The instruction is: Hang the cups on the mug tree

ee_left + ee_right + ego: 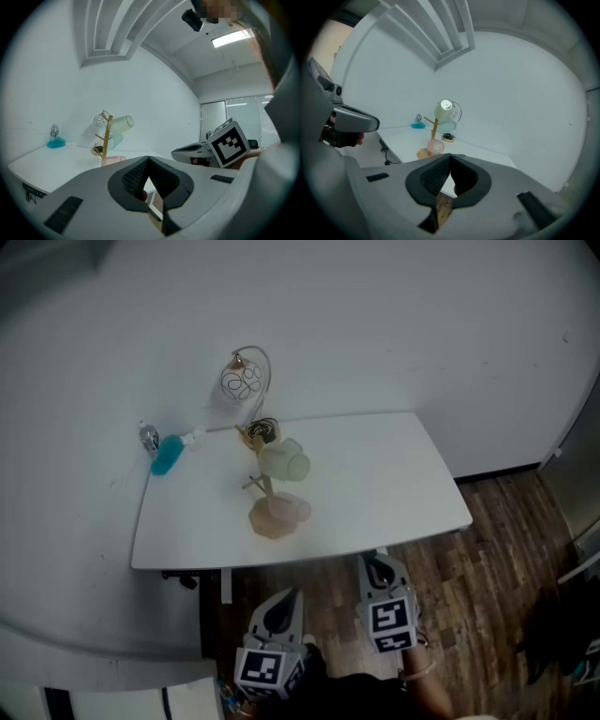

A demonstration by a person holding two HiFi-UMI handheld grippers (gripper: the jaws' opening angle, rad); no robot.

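The left hand-held gripper (284, 604) and the right hand-held gripper (377, 570) are both empty, jaws pressed together, just off the near edge of the worktop (394, 484). The mug tree (266, 487) stands upright straight ahead of the left one, which is the nearer, with a green cup (284, 461) high on it and a pink cup (278, 515) at its foot. The left gripper view shows a pale blue cup (114, 139) hanging below the green one, which the head view hides.

Your mug tree (266, 487) stands on the tabletop (375, 484) with cups (284, 461) on it; a bottle (167, 455) lies behind, left.
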